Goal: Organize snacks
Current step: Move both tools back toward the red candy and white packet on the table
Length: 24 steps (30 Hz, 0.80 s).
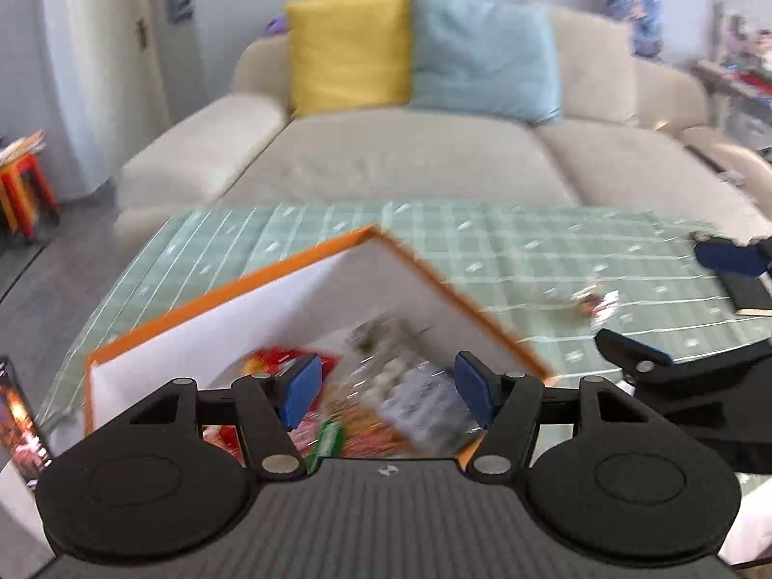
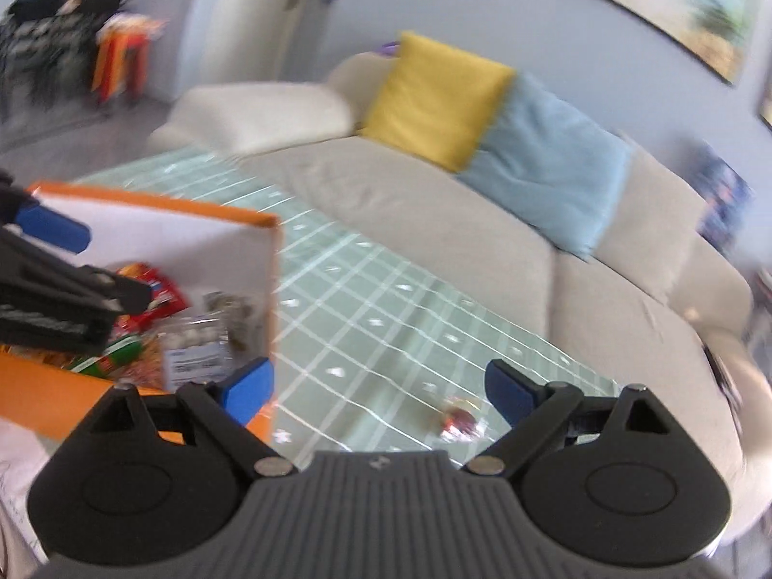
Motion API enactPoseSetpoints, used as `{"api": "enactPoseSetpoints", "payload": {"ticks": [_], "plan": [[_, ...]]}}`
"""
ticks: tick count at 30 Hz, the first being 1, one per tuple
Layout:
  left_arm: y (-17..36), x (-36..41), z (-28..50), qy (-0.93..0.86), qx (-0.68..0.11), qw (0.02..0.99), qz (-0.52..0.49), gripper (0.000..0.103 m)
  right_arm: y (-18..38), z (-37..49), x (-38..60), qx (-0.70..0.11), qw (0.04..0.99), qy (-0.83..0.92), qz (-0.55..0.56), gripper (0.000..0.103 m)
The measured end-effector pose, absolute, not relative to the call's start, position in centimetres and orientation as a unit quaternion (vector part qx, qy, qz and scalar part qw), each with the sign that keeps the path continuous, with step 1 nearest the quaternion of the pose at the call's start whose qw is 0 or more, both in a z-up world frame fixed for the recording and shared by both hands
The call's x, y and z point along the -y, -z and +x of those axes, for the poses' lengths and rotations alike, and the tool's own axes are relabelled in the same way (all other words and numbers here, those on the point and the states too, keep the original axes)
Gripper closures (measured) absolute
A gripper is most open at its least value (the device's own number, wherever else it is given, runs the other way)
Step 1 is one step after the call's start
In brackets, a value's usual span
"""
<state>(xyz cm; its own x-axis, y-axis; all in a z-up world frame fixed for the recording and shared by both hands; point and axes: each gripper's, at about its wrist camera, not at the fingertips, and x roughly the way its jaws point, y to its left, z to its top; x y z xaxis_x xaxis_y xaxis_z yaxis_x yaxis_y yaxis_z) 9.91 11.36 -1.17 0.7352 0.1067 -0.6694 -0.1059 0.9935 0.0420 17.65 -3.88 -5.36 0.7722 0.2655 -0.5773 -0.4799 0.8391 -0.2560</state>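
We hold both grippers above a low table spread with a pale green checked tablecloth point(image 2: 386, 299), and what the coming move turns on is a single wrapped sweet point(image 2: 458, 422) lying loose on that cloth, the only snack we see outside the box. From the right gripper point(image 2: 381, 388) it lies just ahead and slightly to the right of centre, inside the span of the spread jaws and close to the near edge of the table; from the left gripper point(image 1: 388, 393) the same sweet point(image 1: 596, 301) sits well off to the right, beyond the box corner. So we judge the right hand the nearer one for it. The wrapper is too blurred to give a sure long axis, though its twisted ends seem to run roughly across the right gripper's view. Both grippers stand spread with nothing between the pads. The orange-rimmed white box point(image 1: 231, 318) occupies the left part of the table, turned so one corner points toward the far edge, and already holds a heap of snack packets point(image 1: 386, 386); the left gripper hangs over it. Beyond the far edge stands a beige sofa point(image 1: 410, 159) carrying a yellow cushion point(image 1: 347, 48) and a light blue cushion point(image 1: 482, 58).
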Motion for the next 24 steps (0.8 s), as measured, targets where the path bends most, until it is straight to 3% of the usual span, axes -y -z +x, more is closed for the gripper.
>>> {"api": "enactPoseSetpoints", "payload": {"ticks": [9,24], "plan": [[1.6,-6.9,9.3,0.045,-0.361,0.93,-0.054,0.029,6.9,15.3,11.5,-0.263,0.946,-0.148,-0.12,0.012],[8.3,-0.5,8.0,0.066,-0.393,0.917,0.018,0.031,13.9,13.1,17.5,-0.352,0.926,-0.122,-0.069,0.013]]}}
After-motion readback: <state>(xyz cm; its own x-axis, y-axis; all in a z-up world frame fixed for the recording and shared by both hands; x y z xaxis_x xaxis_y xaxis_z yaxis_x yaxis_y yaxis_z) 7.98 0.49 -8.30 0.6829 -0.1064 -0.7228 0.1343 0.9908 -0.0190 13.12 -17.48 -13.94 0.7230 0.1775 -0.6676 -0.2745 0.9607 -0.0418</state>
